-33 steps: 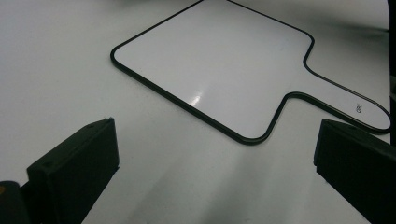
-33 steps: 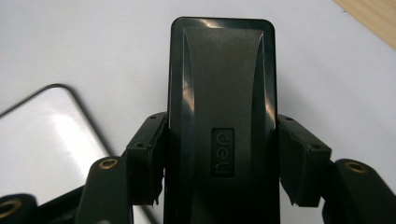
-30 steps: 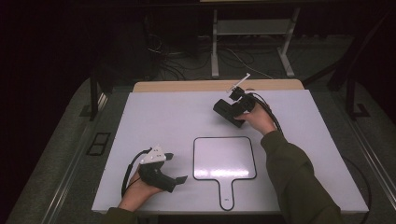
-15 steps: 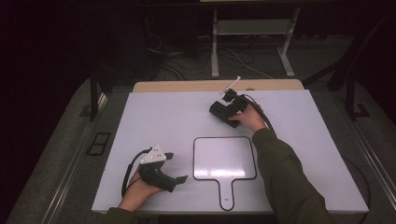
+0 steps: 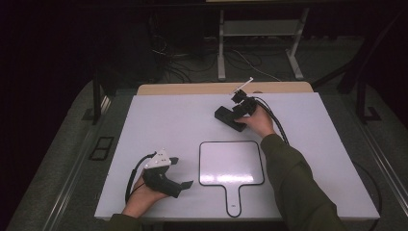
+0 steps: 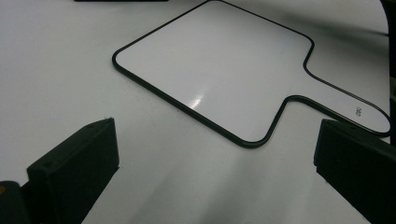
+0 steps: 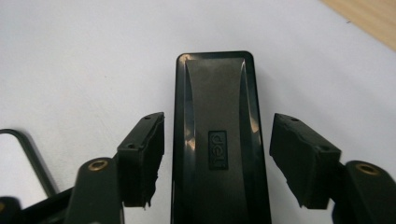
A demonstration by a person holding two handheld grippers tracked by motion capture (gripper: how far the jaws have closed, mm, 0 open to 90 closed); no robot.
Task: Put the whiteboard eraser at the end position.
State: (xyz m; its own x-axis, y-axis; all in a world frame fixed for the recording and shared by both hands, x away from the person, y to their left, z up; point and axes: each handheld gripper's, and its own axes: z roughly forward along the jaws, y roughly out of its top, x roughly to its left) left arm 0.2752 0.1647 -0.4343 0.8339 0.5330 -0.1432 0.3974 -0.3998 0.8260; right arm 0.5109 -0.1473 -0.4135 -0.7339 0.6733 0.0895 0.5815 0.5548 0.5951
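Observation:
A black board eraser (image 7: 215, 93) lies flat on the white table, at the far right of centre in the high view (image 5: 226, 117). My right gripper (image 7: 217, 140) straddles it. Its jaws have just been opening, and both pads (image 7: 144, 154) stand a little off the eraser's sides. In the high view the right gripper (image 5: 235, 115) is low over the eraser, a hand behind it. A small white handled board (image 5: 231, 163) lies at the near centre. My left gripper (image 5: 182, 172) rests left of it, jaws wide apart and nothing between them (image 6: 215, 154), facing the board (image 6: 219, 60).
The white table (image 5: 163, 120) has a wooden strip (image 5: 192, 89) along its far edge, also seen from the right gripper (image 7: 369, 18). Beyond it are a metal stand (image 5: 260, 29) and loose cables on a dark floor. The right forearm in a green sleeve (image 5: 293, 187) crosses the near right.
The right gripper and the eraser have edged a little to the left, low over the table. The left gripper has kept still.

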